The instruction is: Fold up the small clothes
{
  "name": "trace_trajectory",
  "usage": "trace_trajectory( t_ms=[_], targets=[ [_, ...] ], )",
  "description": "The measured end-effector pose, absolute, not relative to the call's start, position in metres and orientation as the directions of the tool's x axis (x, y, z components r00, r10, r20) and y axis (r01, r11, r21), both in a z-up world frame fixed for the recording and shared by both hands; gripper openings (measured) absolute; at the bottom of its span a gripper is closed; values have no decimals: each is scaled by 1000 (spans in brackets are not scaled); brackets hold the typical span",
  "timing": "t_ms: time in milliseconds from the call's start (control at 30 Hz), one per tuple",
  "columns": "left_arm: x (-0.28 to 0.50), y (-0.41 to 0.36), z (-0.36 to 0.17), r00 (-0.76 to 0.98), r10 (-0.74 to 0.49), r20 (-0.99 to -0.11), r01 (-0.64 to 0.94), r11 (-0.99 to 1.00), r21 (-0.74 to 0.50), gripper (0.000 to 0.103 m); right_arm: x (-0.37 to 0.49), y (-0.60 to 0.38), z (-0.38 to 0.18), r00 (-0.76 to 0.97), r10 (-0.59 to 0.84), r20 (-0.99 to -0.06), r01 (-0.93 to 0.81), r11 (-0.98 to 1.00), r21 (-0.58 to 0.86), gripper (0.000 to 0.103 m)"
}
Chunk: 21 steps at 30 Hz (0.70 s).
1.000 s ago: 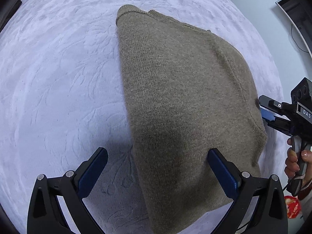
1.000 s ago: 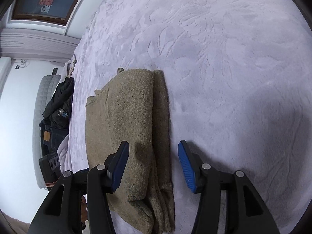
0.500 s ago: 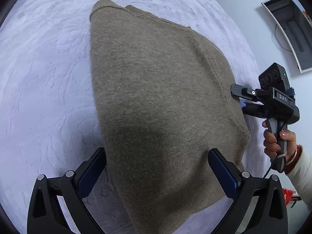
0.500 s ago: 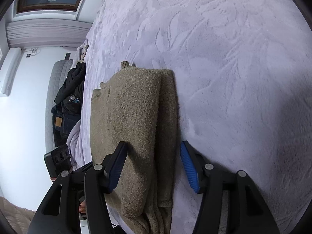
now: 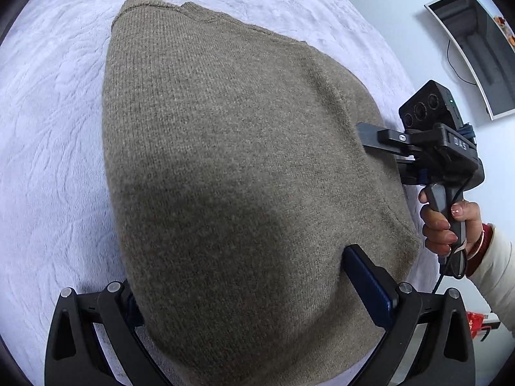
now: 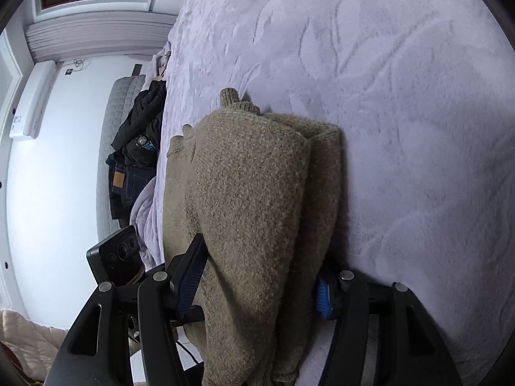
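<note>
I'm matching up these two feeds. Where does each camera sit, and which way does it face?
Left wrist: on the left gripper, looking steeply down onto the folded olive-brown knitted sweater on the lilac plush blanket; its fingers straddle the sweater, and a hand holds the right gripper.
Right wrist: on the right gripper, looking low along the sweater's folded edge.
Shared: sweater, blanket, both grippers.

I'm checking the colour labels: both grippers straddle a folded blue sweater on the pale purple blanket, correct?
Not quite: the sweater is olive-brown knit, not blue, as the left wrist view shows. Only the gripper pads are blue. The rest holds: the left gripper and right gripper both straddle it on the pale purple blanket.
</note>
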<state>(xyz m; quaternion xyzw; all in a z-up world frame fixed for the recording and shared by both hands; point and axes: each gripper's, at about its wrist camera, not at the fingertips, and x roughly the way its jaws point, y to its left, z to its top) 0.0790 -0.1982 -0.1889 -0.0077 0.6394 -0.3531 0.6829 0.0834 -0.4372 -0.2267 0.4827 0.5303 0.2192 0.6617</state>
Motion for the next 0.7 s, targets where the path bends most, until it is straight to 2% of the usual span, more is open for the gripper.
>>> trace_trajectory(
  t_ms=[33,67,133,200,267,467,700],
  targets=[
    [77,-195,-186,-53,-493,-868,472,754,-457,98,84,-436,-227,344,795,-500,240,441,865,50],
    [73,-184,-181,-37,-497,-867,477,754,-452,90,84,-435,-226,344,791,-506,248,443,861,41],
    [70,-179,-173,-17,-511,-860,482,749,-455,77,81,-433,-221,366,788,-494,250,428,869,36],
    [69,-169,-166,-13,-540,-842,469,740,-482,58,76,-432,-214,390,779,-490,258,419,871,34],
    [69,-161,-158,-25,-572,-820,465,719,-516,50,72,-432,-206,413,781,-467,258,392,883,34],
    [55,-145,-127,-40,-632,-774,493,662,-565,50,61,-415,-173,460,788,-410,244,332,911,34],
    [32,-88,-91,-50,-659,-751,500,634,-590,50,40,-379,-134,468,795,-385,238,307,922,34]
  ],
)
